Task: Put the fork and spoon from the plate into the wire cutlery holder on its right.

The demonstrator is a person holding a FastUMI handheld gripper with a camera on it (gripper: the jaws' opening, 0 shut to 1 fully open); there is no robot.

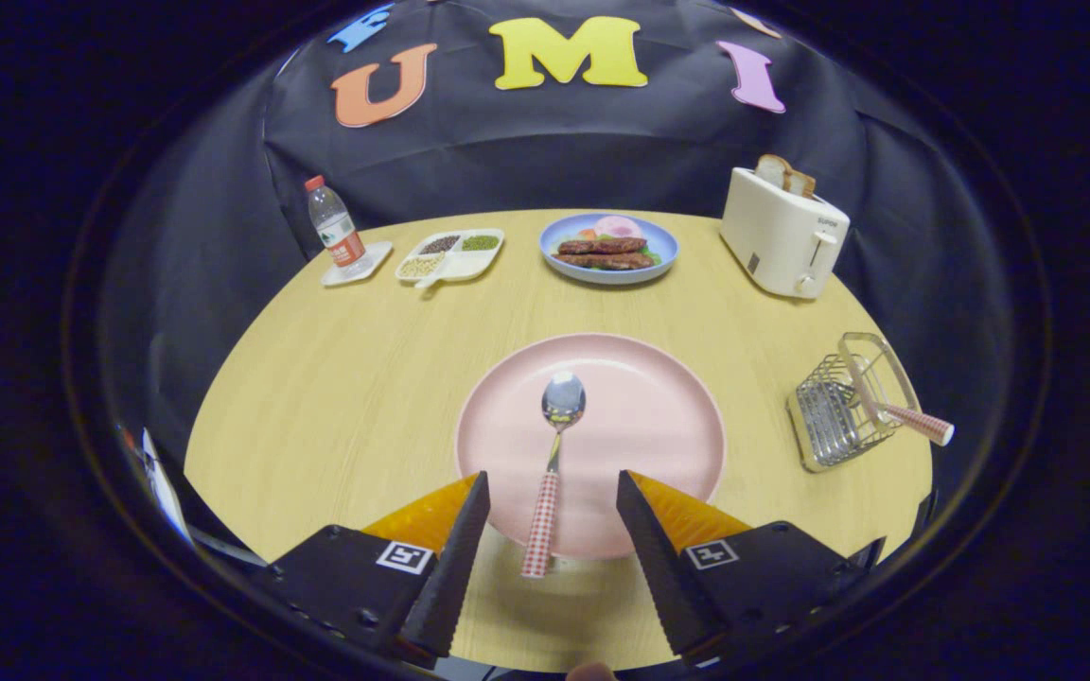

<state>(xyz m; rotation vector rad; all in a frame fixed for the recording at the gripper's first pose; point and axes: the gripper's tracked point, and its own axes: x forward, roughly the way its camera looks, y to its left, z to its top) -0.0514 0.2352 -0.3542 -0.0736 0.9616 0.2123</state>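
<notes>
With the gripper (553, 492) spread wide and empty, you lower it until the spoon's checked handle (541, 525), lying between the fingers, is squarely straddled, then clamp.

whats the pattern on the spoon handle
Red-and-white checks, clearest in the gripper view, where the spoon lies between the open gripper fingers.

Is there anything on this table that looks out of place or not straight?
Little stands out. The spoon lies on the pink plate with its checked handle overhanging the near rim, between the open gripper fingers. A checked handle, probably the fork's, leans sideways out of the wire holder.
</notes>
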